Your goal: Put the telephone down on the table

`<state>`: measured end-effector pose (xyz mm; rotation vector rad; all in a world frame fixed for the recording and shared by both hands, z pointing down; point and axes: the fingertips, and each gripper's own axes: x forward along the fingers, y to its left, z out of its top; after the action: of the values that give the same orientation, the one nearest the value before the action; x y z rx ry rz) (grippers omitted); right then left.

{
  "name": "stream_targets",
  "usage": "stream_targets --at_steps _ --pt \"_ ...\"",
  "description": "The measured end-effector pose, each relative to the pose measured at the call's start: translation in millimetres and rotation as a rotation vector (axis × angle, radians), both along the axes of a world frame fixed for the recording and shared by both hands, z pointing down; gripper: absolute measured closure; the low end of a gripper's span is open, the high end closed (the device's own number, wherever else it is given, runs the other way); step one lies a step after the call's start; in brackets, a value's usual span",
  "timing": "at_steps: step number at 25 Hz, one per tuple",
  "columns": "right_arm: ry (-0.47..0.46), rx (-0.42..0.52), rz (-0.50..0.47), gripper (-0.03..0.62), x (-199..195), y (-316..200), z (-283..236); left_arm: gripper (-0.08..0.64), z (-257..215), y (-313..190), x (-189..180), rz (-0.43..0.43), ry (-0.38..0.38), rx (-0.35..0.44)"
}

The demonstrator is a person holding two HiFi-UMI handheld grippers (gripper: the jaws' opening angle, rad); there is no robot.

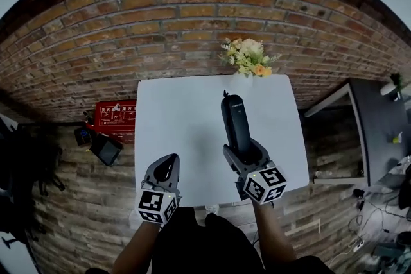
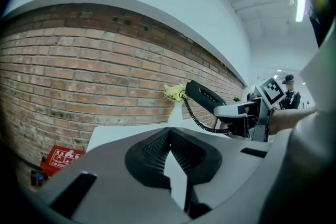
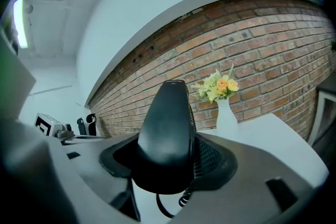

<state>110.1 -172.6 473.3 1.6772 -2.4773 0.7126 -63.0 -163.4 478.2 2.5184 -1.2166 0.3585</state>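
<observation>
A black telephone handset (image 1: 234, 122) with a coiled cord stands above the white table (image 1: 173, 106), pointing away from me. My right gripper (image 1: 246, 154) is shut on its lower end. In the right gripper view the telephone handset (image 3: 168, 123) fills the space between the jaws, and the cord hangs below it. The left gripper view shows the telephone handset (image 2: 206, 96) held out level over the table by the right gripper (image 2: 247, 110). My left gripper (image 1: 168, 167) hovers at the table's front left, shut and holding nothing.
A white vase of yellow flowers (image 1: 247, 58) stands at the table's far edge by the brick wall. On the floor to the left lie a red box (image 1: 117, 115) and a black device (image 1: 106, 147). A dark desk (image 1: 379, 125) stands to the right.
</observation>
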Motion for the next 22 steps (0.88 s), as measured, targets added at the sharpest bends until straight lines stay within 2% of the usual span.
stream_targets --at_steps 6,11,22 --pt "0.062 -0.043 0.093 0.31 8.6 -41.3 34.2 0.548 15.3 -53.4 20.7 0.098 0.017 -0.006" --pt "0.097 -0.082 0.128 0.31 6.2 -78.5 67.4 0.548 35.6 -89.6 28.5 0.146 0.021 -0.035" --pt "0.149 -0.183 0.186 0.31 14.3 -148.8 146.1 0.547 78.8 -155.0 45.8 0.186 0.014 -0.072"
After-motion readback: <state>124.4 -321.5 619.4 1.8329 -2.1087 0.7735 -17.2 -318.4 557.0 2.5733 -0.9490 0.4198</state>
